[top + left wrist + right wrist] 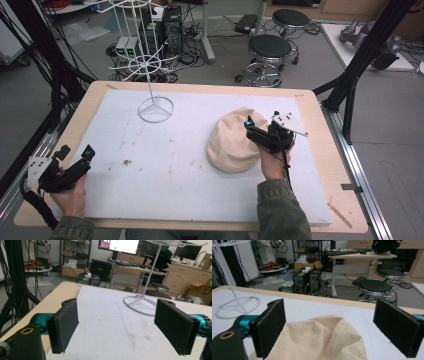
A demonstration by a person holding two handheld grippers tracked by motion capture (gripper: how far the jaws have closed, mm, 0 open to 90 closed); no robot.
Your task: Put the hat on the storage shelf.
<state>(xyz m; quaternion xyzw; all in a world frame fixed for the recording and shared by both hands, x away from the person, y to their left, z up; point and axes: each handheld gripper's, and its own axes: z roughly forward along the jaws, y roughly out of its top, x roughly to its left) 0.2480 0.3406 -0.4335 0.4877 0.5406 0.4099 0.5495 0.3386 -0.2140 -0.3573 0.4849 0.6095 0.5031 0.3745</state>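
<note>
Black jaws, right gripper [329, 330]: spread wide, gripping nothing, one jaw either side of the cap's raised fold.
Left gripper [117, 327]: jaws wide apart, empty, above bare white sheet at the table's near-left corner.
Beige cap [234, 140]: lies crumpled on the white sheet [165, 170], right of centre, just beside the right hand [272, 162].
White wire stand [155, 102]: upright on its ring base, far left of the cap, well apart.

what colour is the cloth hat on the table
Plain beige hat, no pattern; the high view shows it best.
</note>
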